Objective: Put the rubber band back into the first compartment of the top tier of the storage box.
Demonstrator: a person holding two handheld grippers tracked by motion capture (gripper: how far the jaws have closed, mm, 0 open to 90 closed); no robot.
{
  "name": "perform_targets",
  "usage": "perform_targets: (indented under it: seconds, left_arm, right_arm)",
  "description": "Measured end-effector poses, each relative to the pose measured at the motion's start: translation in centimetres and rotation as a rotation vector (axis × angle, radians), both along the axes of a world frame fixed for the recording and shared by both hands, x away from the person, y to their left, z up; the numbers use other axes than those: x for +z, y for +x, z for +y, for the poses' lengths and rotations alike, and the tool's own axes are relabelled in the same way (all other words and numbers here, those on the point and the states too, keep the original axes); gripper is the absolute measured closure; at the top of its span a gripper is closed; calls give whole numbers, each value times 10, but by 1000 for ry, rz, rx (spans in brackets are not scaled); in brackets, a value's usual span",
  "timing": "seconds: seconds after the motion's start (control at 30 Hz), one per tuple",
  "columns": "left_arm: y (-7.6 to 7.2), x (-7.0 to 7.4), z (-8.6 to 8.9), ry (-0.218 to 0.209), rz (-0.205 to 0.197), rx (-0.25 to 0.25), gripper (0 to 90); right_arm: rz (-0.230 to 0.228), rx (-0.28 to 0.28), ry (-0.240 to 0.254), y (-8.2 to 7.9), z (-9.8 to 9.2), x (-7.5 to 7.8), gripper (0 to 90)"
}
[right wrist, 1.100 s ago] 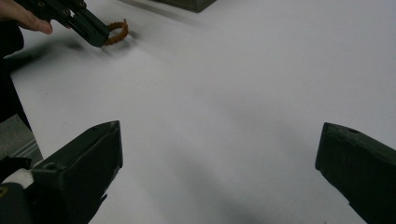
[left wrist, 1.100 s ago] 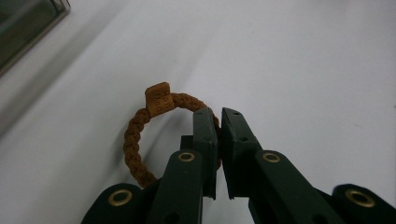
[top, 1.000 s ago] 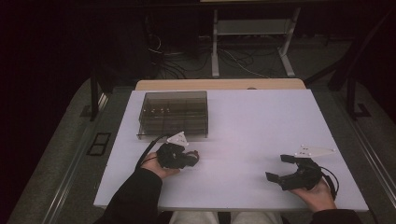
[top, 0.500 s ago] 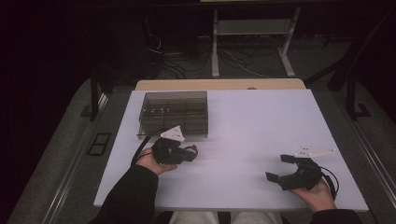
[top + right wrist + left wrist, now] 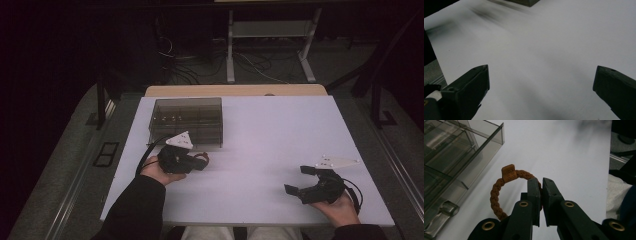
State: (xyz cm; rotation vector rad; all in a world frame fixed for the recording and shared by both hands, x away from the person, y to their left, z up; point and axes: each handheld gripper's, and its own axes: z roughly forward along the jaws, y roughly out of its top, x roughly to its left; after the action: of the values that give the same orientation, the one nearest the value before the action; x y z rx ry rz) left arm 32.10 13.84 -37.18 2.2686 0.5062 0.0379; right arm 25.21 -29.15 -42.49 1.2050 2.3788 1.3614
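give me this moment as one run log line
left gripper: shut on braided brown band | right gripper: open, nothing between its jaws | clear compartment box: on table, beside the band

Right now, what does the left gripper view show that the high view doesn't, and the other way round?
Left gripper view: the braided brown band with its small square tag, pinched between the nearly closed jaws of the left gripper, and the box's inner dividers up close. High view: the right gripper held open near the table's right front, both forearms, and the floor and cables beyond. Both: the left gripper, the clear box beside it, and the white table.
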Motion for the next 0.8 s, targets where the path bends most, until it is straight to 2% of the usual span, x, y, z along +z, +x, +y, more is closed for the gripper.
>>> perform_targets:
  seconds: [0.8]
  left_arm:
    - [2,22,25,-49,-46,43,840]
  right_arm:
    - [-1,-2,0,0,0,0,0]
